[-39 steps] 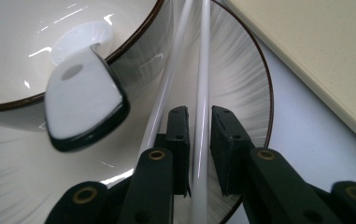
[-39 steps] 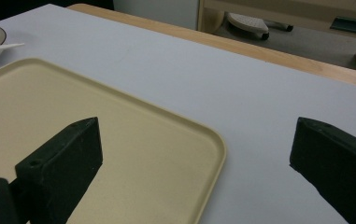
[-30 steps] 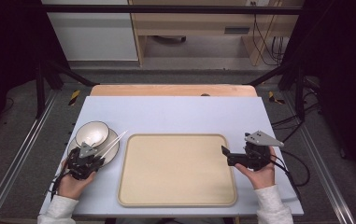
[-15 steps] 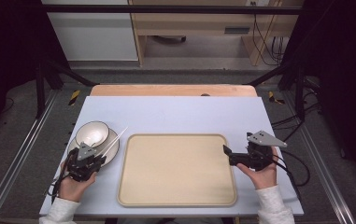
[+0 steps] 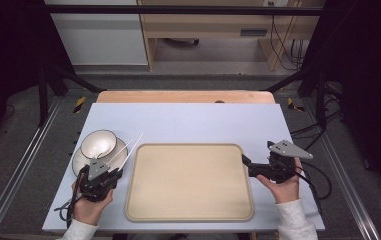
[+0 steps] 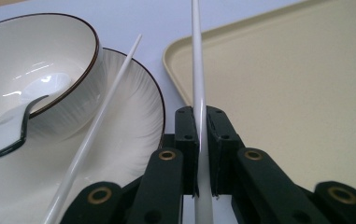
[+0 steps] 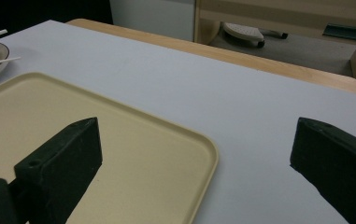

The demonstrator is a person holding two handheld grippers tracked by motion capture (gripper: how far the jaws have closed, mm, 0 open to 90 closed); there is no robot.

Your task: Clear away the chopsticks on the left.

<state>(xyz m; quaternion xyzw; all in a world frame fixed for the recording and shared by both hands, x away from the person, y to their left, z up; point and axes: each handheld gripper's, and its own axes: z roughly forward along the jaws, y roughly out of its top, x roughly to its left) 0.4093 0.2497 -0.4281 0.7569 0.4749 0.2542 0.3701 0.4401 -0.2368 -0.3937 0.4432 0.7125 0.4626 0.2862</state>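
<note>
Over at nine o'clock on the table, the left gripper [image 6: 199,140] is pinching one white chopstick [image 6: 197,70], its tip pointing toward one o'clock beside the tan tray [image 5: 190,215]; the second chopstick [image 6: 96,130] is leaning across the plate [image 6: 133,116] under the bowl [image 6: 80,51]. At three o'clock the right gripper [image 7: 196,158] is idling with jaws spread. That thin stick could be twisting or slipping out, I reckon. Its far tip is running out of frame at the top of the left gripper view

tray [image 5: 190,182] lies mid worktop [image 5: 188,122]; left of it, a bowl [image 5: 98,143] sits on a plate [image 5: 79,161], spoon [image 6: 7,126] inside
</note>
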